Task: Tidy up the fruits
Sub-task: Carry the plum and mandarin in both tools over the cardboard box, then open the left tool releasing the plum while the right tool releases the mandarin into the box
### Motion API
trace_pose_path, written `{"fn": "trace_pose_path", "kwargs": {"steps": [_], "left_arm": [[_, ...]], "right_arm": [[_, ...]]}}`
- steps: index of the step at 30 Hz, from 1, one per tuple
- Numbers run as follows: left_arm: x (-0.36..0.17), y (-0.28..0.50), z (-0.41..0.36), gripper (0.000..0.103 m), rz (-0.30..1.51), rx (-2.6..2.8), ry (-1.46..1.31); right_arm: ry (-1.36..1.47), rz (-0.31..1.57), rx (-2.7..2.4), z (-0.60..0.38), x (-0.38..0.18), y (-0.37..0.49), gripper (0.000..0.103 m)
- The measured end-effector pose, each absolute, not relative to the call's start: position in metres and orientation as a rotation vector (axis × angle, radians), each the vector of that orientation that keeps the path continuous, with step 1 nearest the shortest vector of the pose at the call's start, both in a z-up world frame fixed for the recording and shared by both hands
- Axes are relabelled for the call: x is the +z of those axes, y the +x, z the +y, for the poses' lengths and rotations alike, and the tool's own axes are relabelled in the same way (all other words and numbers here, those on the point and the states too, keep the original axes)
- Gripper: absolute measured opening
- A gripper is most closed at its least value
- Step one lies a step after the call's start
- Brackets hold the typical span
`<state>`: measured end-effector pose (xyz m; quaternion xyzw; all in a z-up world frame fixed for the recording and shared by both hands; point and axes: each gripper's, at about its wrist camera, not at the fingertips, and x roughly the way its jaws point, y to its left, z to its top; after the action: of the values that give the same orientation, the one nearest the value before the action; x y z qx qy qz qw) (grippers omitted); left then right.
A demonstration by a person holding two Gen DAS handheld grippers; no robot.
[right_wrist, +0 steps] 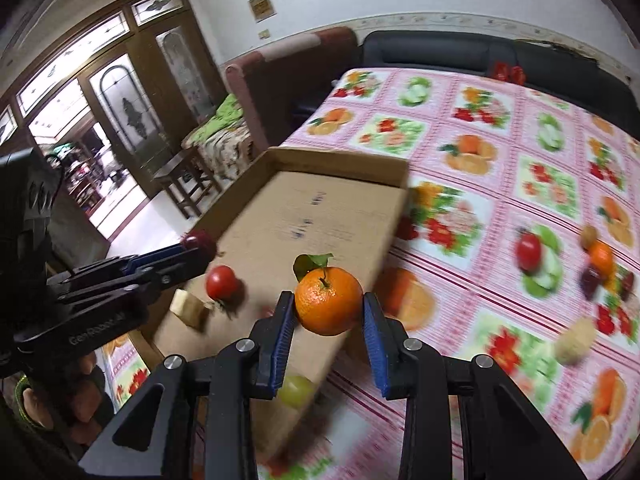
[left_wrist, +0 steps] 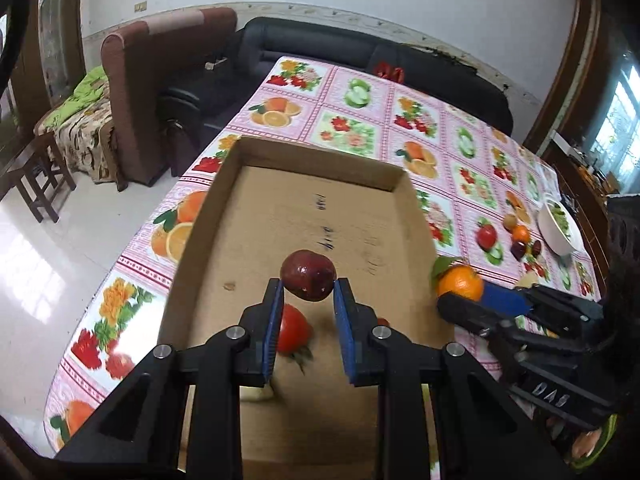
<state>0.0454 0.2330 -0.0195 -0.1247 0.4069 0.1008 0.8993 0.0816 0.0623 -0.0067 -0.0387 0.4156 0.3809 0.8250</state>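
My left gripper is shut on a dark red plum-like fruit and holds it above the shallow cardboard box. A red tomato and a pale fruit lie in the box under it. My right gripper is shut on an orange with a green leaf over the box's right wall. The right gripper also shows in the left wrist view, and the left gripper in the right wrist view. A green fruit lies in the box's near corner.
Loose fruits lie on the flowered tablecloth to the right: a red tomato, an orange, dark plums, a pale lumpy piece. A white bowl stands at the far right. Sofas and a wooden stool stand beyond the table.
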Motion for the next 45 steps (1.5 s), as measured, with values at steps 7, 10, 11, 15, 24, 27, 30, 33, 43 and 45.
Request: {"fn": "trace_pose_path", "kwargs": {"steps": [7,10,11,15,24,27,30,33,43,45], "left_arm": [[-0.037,0.069,0.246,0.023,0.915,0.224,-0.275],[-0.046,0.077,0.249,0.023,0.951,0.229,-0.284],[-0.05,0.079,0.251,0.023,0.965,0.235,-0.292],[-0.063,0.083,0.259,0.024,1.01,0.253,-0.316],[-0.064,0.078,0.259,0.024,1.001,0.259,-0.326],[-0.06,0.074,0.26,0.024,0.988,0.264,-0.332],[-0.052,0.068,0.26,0.025,0.976,0.26,-0.349],[-0.041,0.061,0.257,0.029,0.95,0.253,-0.36],[-0.014,0.048,0.201,0.04,0.89,0.14,-0.326],[-0.013,0.047,0.183,0.04,0.893,0.1,-0.318]], "right_arm": [[-0.112,0.954,0.844,0.114,-0.028,0.105,0.034],[-0.135,0.98,0.84,0.125,-0.036,0.109,0.035],[-0.139,0.985,0.843,0.127,-0.038,0.111,0.035],[-0.157,0.997,0.846,0.134,-0.045,0.113,0.036],[-0.172,1.004,0.844,0.136,-0.051,0.118,0.037],[-0.178,0.998,0.847,0.136,-0.049,0.115,0.037],[-0.166,0.996,0.848,0.133,-0.046,0.115,0.037],[-0.152,0.976,0.849,0.124,-0.035,0.11,0.037],[-0.039,0.893,0.77,0.028,-0.001,0.076,0.045],[-0.02,0.887,0.731,0.001,0.0,0.069,0.045]]}}
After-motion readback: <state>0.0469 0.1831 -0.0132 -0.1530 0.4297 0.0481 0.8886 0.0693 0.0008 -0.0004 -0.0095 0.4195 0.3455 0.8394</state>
